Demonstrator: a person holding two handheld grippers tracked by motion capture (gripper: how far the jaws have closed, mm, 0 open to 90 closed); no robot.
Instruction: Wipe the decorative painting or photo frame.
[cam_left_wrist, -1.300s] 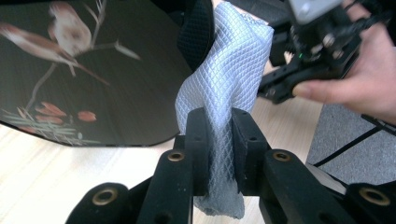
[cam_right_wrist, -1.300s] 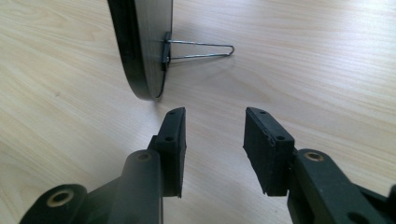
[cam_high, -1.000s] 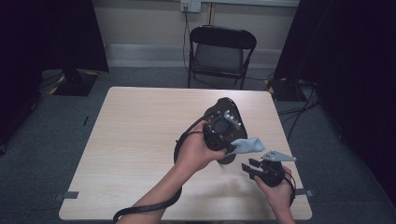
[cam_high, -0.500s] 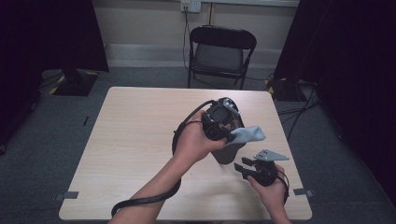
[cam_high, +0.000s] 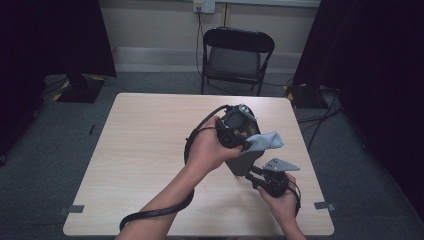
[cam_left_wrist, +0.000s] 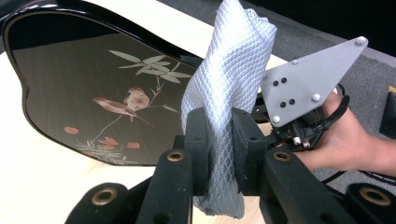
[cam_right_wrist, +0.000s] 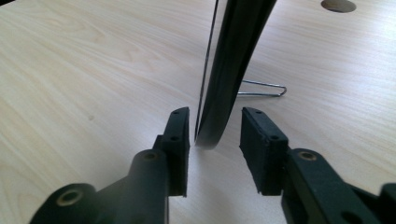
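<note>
Black frame edge between right gripper jaws, untouched

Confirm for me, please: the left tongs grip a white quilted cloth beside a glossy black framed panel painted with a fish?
Not quite: the glossy black framed panel is painted with a bird on a branch, not a fish, as the left gripper view shows. The left tongs do grip the white quilted cloth beside it.

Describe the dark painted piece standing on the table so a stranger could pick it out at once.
Start at the pale wooden table and go to its near right part, where the two hands meet. There a glossy black curved-edged lacquer panel stands on edge, propped by a thin wire stand. Unlike the white waffle-weave cloth beside it, it carries a painted bird on a leafy twig with red blossoms.
</note>
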